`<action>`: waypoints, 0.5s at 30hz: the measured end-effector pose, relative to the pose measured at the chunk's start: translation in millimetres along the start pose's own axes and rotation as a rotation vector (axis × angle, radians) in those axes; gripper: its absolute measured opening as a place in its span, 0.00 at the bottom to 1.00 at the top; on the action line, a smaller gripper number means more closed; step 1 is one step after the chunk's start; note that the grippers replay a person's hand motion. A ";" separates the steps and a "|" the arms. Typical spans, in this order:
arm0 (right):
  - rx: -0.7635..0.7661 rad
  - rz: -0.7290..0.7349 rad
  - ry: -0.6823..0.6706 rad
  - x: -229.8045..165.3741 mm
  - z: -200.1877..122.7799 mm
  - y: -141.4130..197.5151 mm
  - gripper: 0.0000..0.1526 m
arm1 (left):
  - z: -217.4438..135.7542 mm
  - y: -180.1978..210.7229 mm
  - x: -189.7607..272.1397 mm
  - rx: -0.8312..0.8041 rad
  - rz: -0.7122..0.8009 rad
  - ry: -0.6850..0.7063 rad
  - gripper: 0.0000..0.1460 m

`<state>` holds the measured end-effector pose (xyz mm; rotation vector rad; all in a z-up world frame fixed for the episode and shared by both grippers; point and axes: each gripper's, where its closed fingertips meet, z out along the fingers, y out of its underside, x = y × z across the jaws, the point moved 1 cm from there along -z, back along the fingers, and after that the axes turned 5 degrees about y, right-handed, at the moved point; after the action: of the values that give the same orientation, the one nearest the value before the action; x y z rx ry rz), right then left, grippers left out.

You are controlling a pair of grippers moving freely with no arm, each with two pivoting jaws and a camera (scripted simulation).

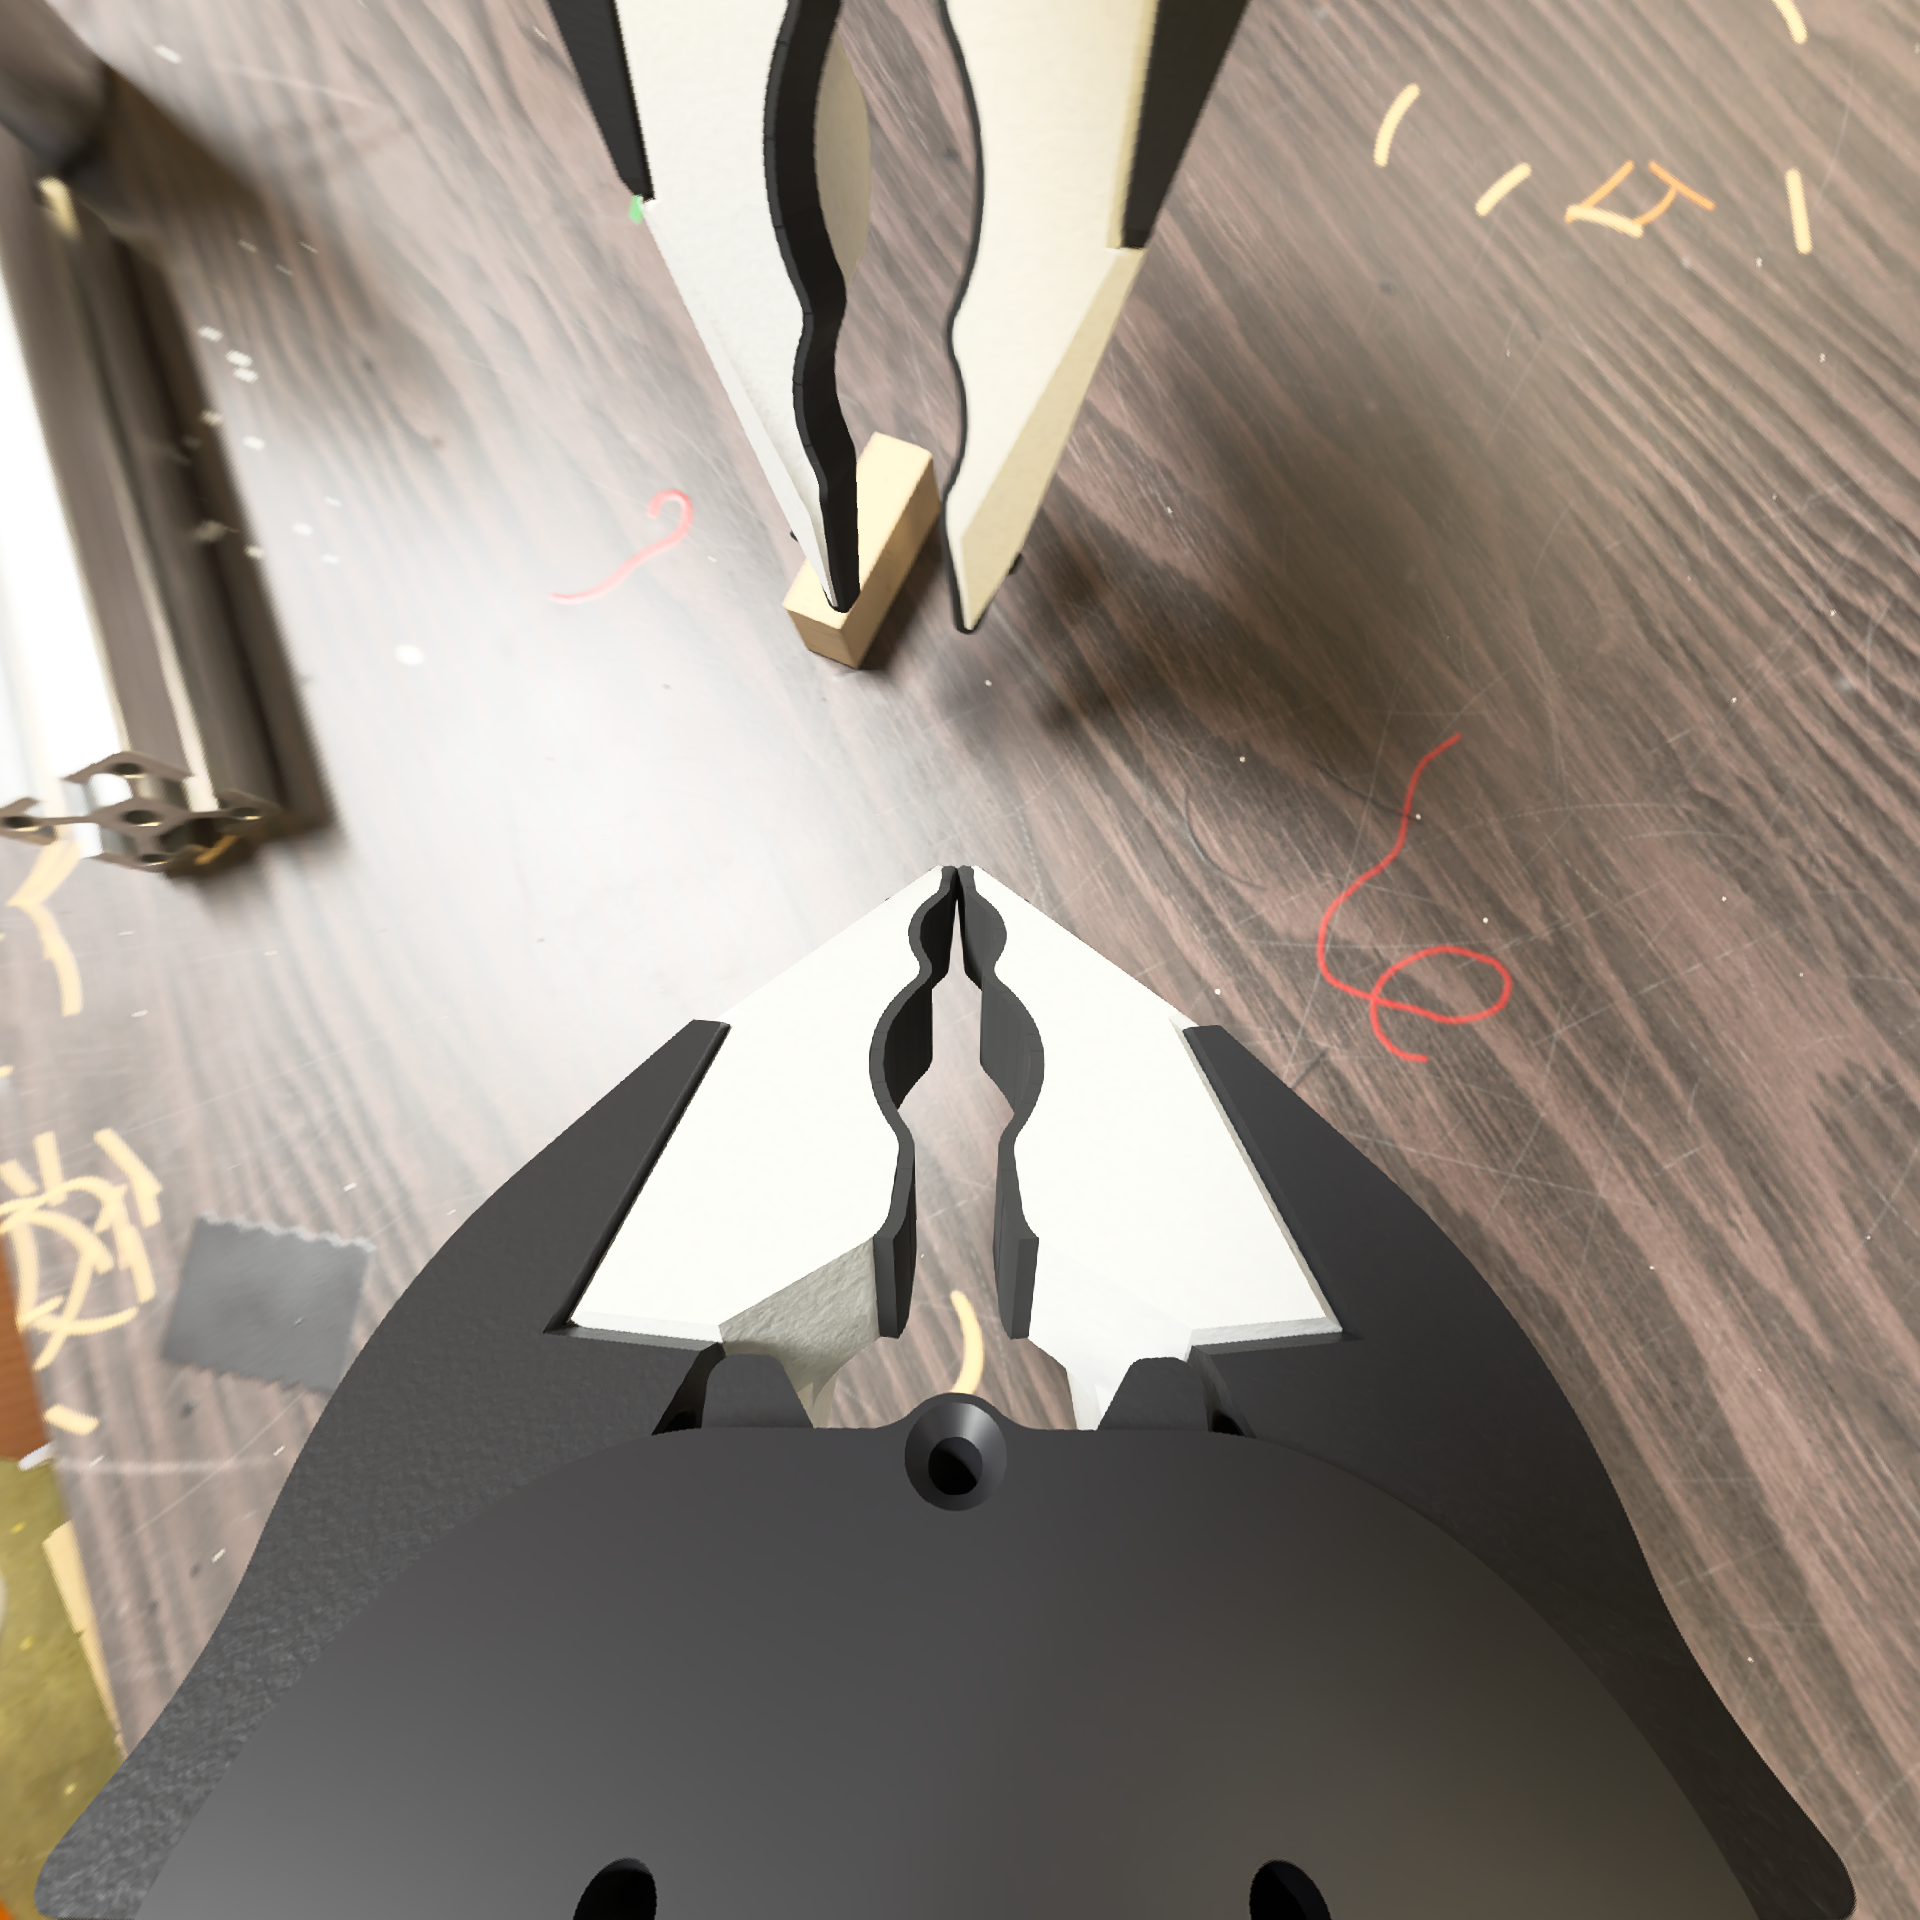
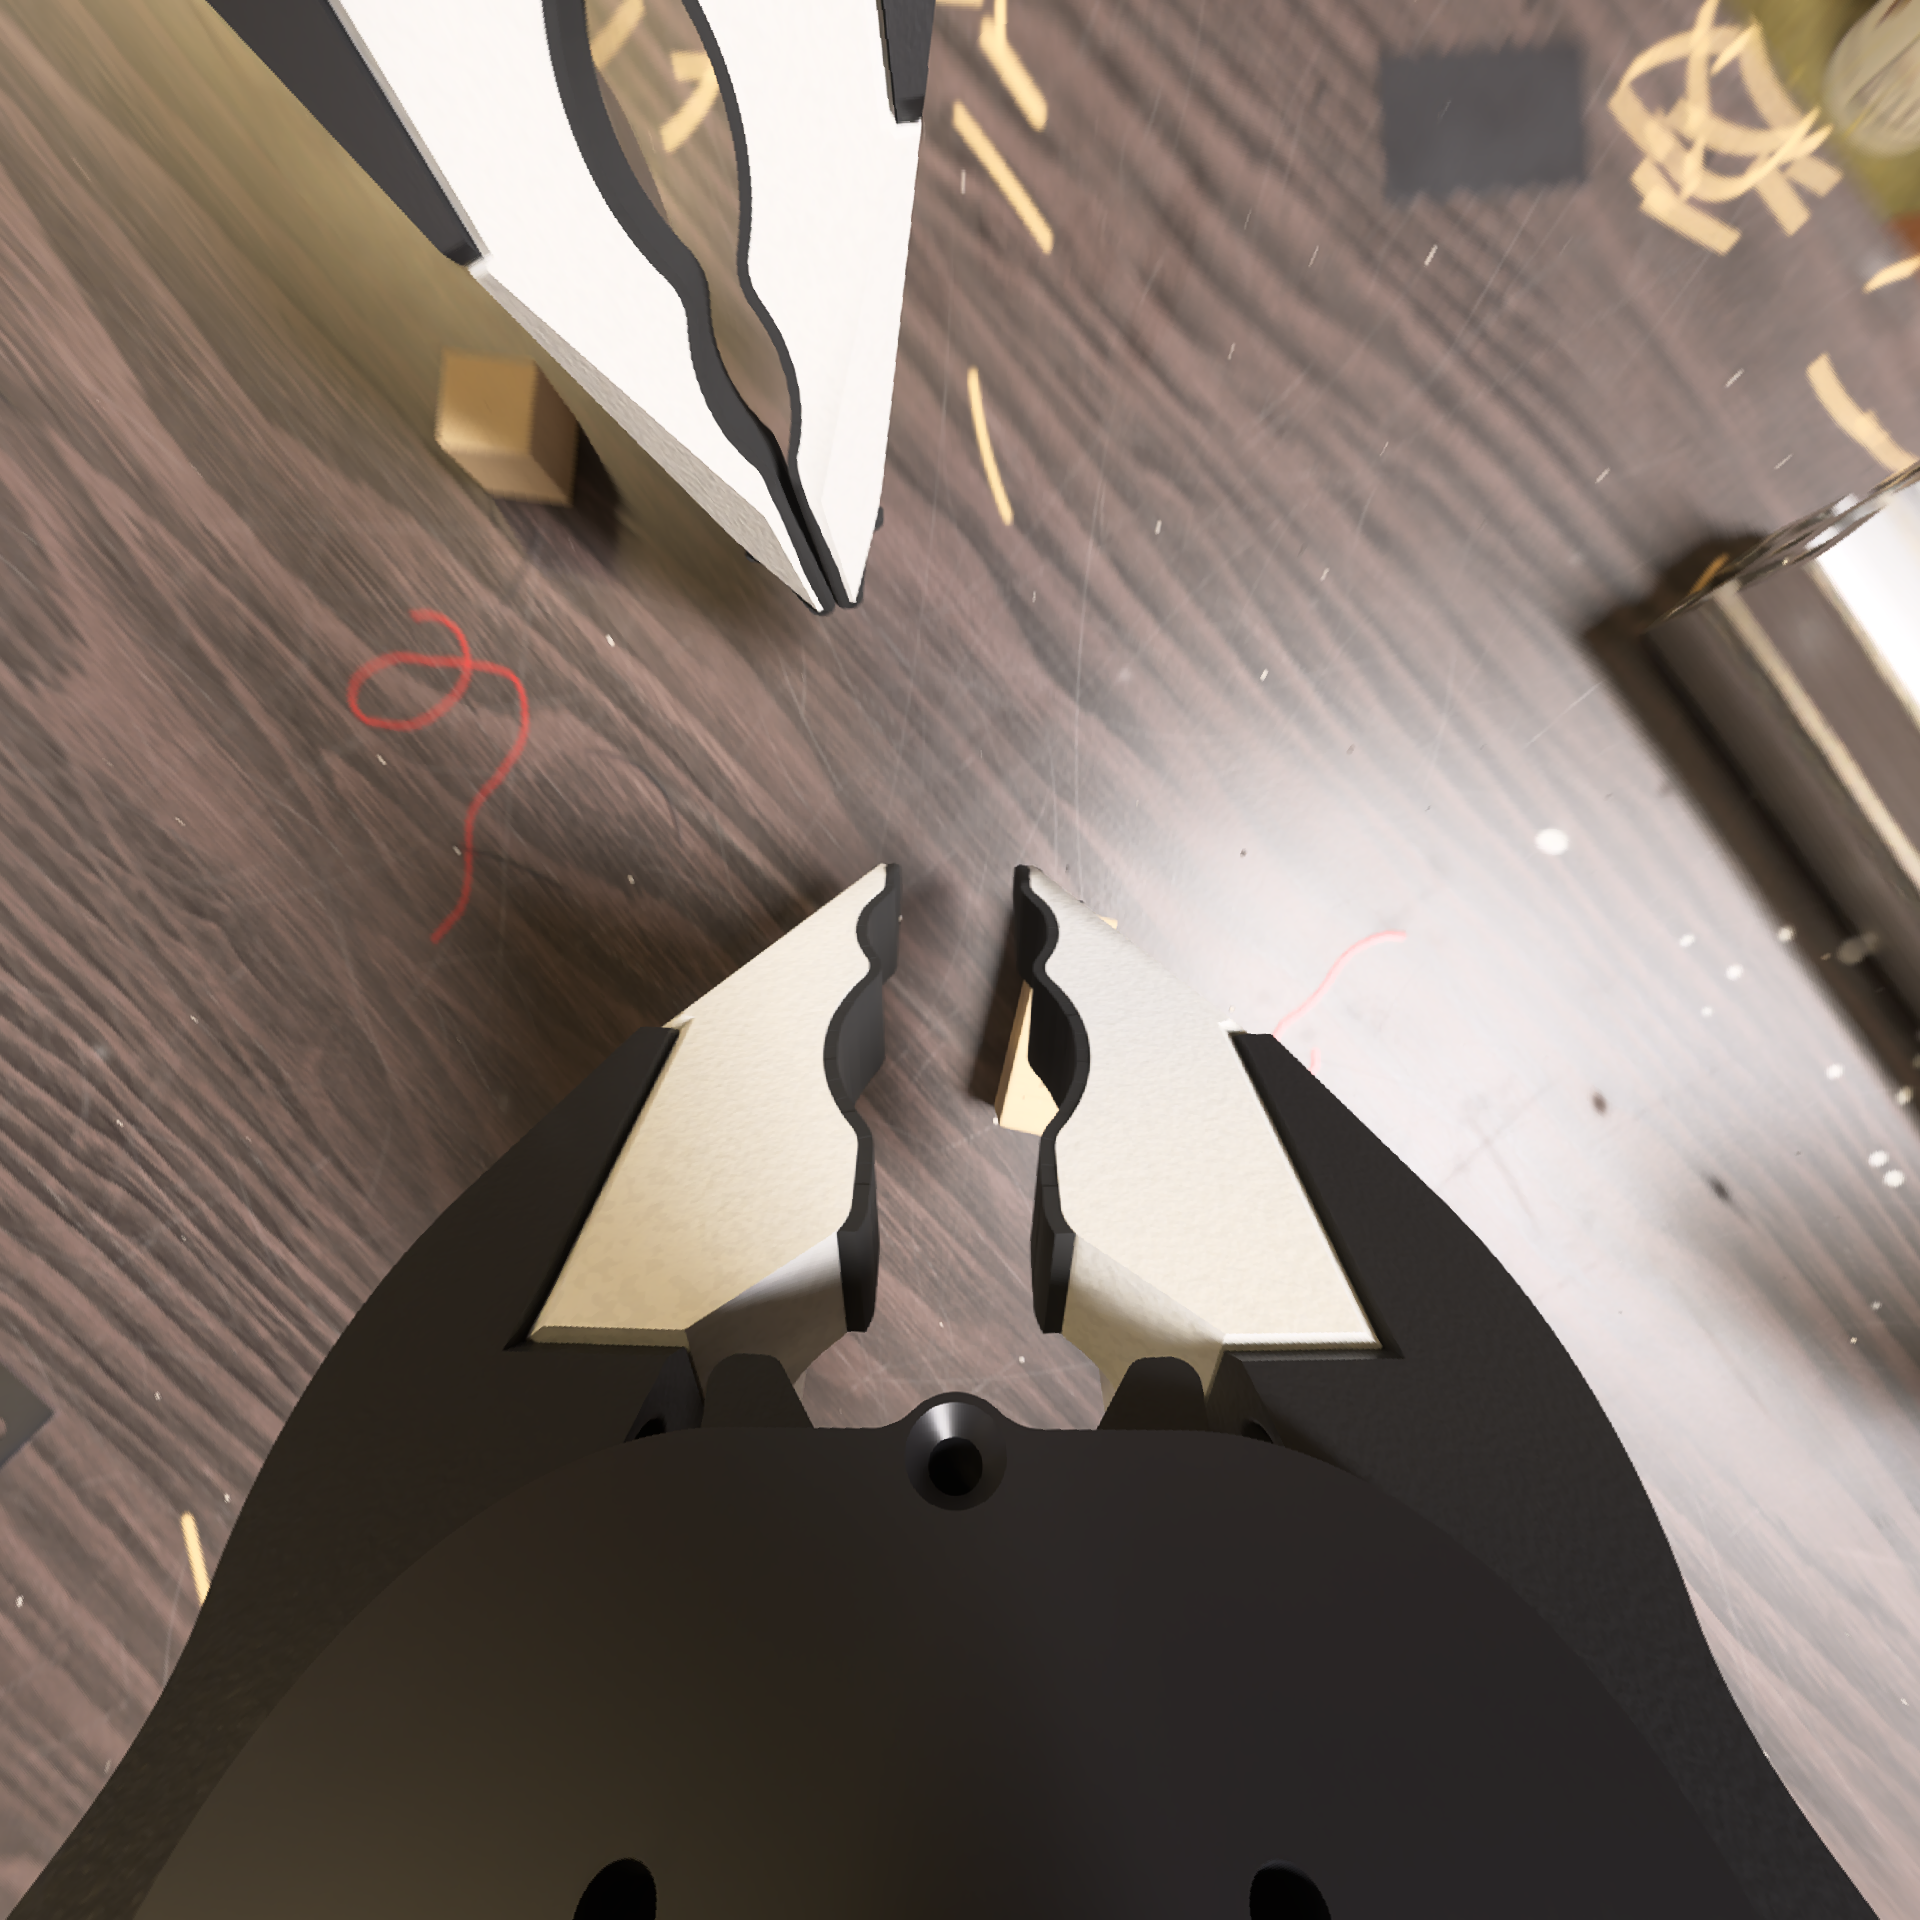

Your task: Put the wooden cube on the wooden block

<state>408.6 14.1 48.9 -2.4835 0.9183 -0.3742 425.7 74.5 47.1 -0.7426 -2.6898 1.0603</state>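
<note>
A small wooden cube (image 2: 504, 436) sits on the dark wooden table (image 1: 1455, 520), up and left in the right wrist view; it does not show in the left wrist view. A long wooden block (image 1: 896, 520) lies flat on the table. My right gripper (image 2: 956, 883) is open and low over the block (image 2: 1016, 1091), which shows as a sliver beside one finger and is mostly hidden under it. In the left wrist view the right gripper (image 1: 904, 613) has one fingertip in front of the block. My left gripper (image 1: 951, 878) is shut and empty; it also shows beside the cube (image 2: 836, 601).
A metal rail (image 1: 156, 623) lies along one table edge and also shows in the right wrist view (image 2: 1766, 779). A dark grey patch (image 1: 270, 1309) lies flat on the table. Red and yellow scribbles mark the tabletop.
</note>
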 end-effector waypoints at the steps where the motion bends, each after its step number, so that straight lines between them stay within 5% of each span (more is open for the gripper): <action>1: 0.047 0.007 0.007 -0.6 -4.5 -5.7 0.17 | -5.8 -3.1 -1.2 0.013 0.003 -0.023 0.00; 8: 0.410 -0.014 -0.117 -77.4 -17.0 -52.1 0.39 | -90.0 -6.4 3.5 0.206 -0.061 -0.230 0.08; 15: 0.292 0.107 -0.103 -110.3 52.5 -66.4 0.33 | -110.0 42.0 36.5 0.234 -0.127 -0.357 0.12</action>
<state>383.8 149.2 27.7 -2.1586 0.8821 -0.3160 445.3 184.9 98.6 -0.3649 -2.7723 1.5667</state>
